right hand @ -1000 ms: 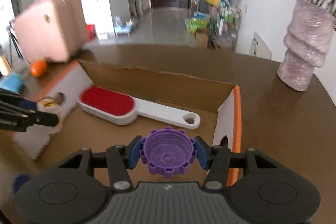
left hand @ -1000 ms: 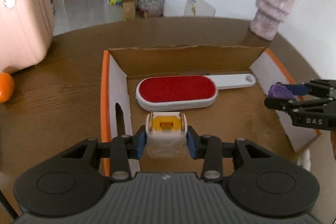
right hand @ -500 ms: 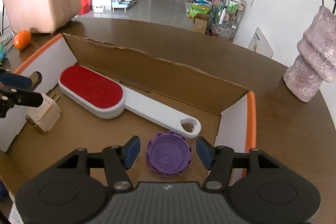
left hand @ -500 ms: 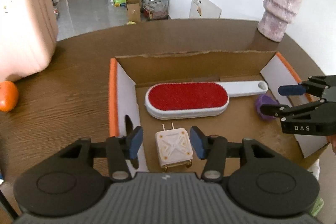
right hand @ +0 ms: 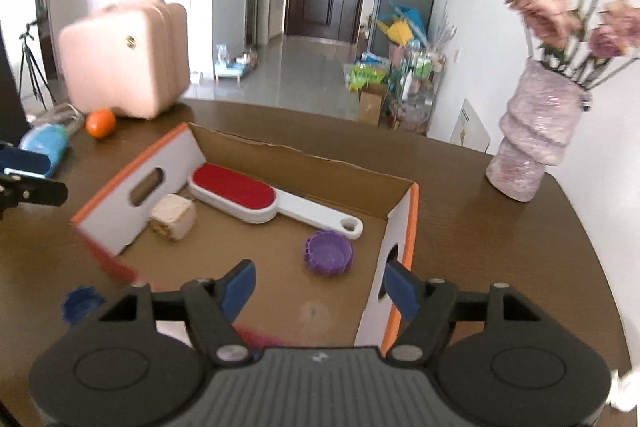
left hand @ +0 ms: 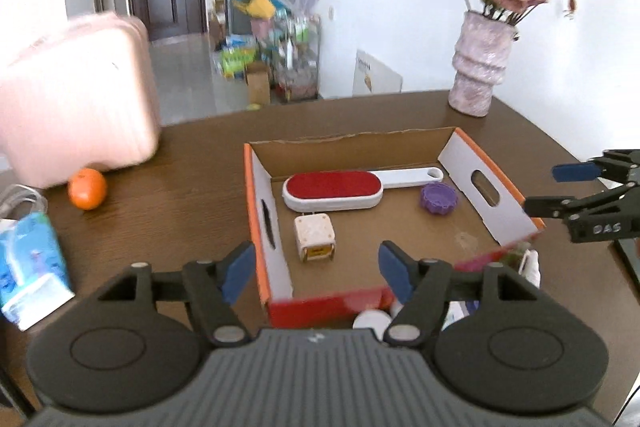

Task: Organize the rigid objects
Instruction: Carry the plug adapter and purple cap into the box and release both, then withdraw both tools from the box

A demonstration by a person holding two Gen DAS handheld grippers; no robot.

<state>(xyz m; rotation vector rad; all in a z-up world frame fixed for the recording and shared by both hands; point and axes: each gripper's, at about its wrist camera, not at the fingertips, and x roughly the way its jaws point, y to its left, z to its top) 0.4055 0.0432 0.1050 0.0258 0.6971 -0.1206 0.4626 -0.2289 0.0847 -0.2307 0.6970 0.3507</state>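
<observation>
An open cardboard box [left hand: 486, 183] [right hand: 168, 169] with orange rims sits on the brown table. Inside lie a red-and-white lint brush [left hand: 332, 189] [right hand: 236, 193], a cream plug adapter [left hand: 314, 237] [right hand: 174, 217] and a purple bottle cap [left hand: 438, 199] [right hand: 328, 253]. My left gripper [left hand: 316, 273] is open and empty, raised above the box's near left corner. My right gripper [right hand: 318, 285] is open and empty, above the box's near right side; it also shows in the left wrist view [left hand: 556, 189].
A pink suitcase [left hand: 76, 99] [right hand: 124, 63], an orange [left hand: 87, 188] [right hand: 101, 123] and a blue tissue pack [left hand: 30, 263] stand left of the box. A vase of flowers [left hand: 482, 67] [right hand: 536, 139] stands back right. A blue cap [right hand: 80, 305] and small items lie before the box.
Both grippers opened and dropped the plug adapter and the purple cap into the box, then pulled up and back from it.
</observation>
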